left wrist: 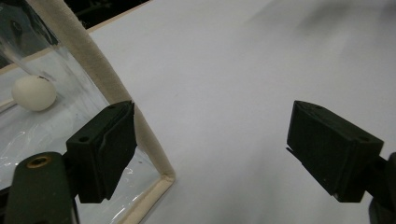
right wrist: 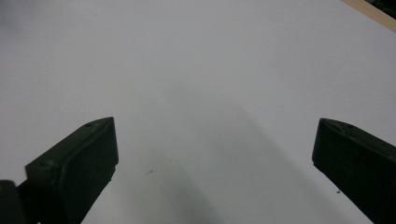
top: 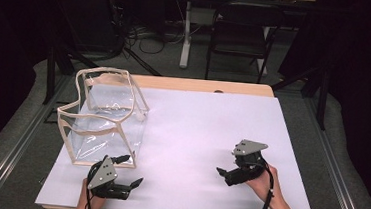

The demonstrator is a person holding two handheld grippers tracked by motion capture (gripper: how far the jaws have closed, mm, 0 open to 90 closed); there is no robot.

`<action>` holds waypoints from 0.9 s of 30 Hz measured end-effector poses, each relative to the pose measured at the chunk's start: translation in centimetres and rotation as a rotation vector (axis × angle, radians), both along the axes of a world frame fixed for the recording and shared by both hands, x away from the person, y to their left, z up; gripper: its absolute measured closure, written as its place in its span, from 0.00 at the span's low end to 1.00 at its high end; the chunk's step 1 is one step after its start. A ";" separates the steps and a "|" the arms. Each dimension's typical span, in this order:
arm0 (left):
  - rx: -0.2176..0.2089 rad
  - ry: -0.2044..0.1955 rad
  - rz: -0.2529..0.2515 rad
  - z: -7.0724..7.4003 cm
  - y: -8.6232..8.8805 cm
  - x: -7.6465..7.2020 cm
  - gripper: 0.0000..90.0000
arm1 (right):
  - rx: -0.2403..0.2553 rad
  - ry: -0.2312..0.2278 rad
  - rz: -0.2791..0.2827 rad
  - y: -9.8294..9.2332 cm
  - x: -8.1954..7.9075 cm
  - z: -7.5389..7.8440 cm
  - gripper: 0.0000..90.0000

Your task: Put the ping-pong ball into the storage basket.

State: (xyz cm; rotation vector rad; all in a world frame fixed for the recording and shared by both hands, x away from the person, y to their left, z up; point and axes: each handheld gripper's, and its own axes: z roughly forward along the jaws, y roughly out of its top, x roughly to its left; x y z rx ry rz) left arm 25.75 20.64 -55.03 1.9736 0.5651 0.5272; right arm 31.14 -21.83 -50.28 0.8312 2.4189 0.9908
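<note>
Both grippers gaped wide, holding nothing: the left gripper (top: 130, 171) beside the clear bag's (top: 104, 120) near corner, the right gripper (top: 224, 173) apart. The left gripper view revealed a white ball (left wrist: 33, 93) inside.

A bag (top: 104, 118) is standing at the left rear of the surface (top: 206, 131), with a ball (left wrist: 33, 93) lying inside it. The left gripper (top: 130, 170) is sitting just before the bag's near right corner, at the surface's front edge. The right gripper (top: 225, 173) is hovering well apart to the right, near the front.
</note>
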 end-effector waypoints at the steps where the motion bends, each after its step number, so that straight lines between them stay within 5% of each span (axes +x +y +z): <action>1: 0.001 0.000 0.000 0.0 0.0 0.0 0.18 | 0.003 0.003 -0.001 -0.1 -0.1 -0.2 0.00; 16: 0.005 0.002 0.000 -0.1 -0.1 0.0 0.18 | 0.038 0.001 -0.070 -2.4 -1.9 -3.3 0.00; 27: 0.009 0.003 -0.001 -0.1 -0.1 0.1 0.18 | 0.083 -0.035 -0.093 -3.3 -3.4 -4.2 0.00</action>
